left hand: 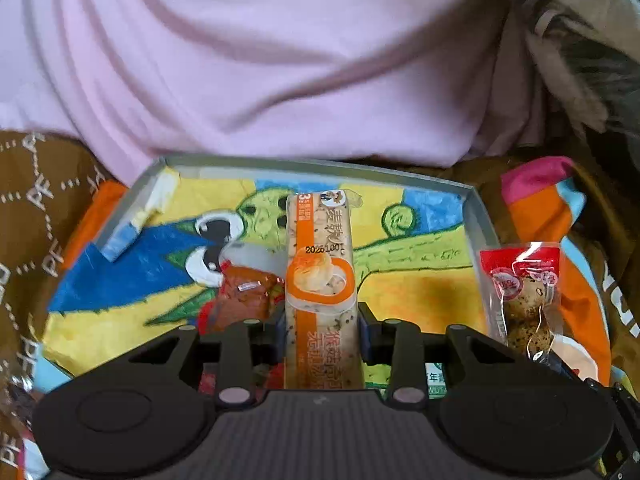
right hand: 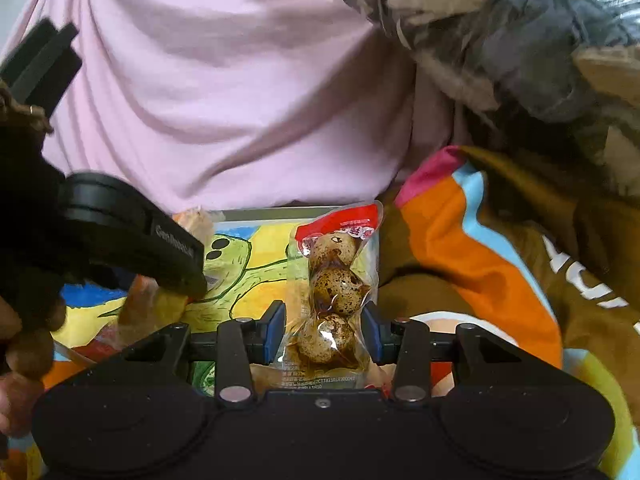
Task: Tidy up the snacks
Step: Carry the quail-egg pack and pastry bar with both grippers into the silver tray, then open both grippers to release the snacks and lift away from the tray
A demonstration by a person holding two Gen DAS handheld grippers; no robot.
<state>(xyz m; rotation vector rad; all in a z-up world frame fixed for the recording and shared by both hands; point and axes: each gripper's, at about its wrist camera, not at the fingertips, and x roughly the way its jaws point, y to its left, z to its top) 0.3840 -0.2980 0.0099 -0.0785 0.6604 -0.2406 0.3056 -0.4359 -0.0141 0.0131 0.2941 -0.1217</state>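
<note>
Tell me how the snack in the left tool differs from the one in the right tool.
The biscuit bar is a long, opaque, orange-and-cream printed pack; the quail egg pack is clear with a red top, showing three speckled eggs. The bar is flat-sided, the egg pack lumpy. Both are clamped between tool fingers above the colourful box.

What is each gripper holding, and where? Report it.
Left gripper clamps the orange biscuit bar near its lower end. Right gripper clamps the quail egg pack around its bottom egg.
</note>
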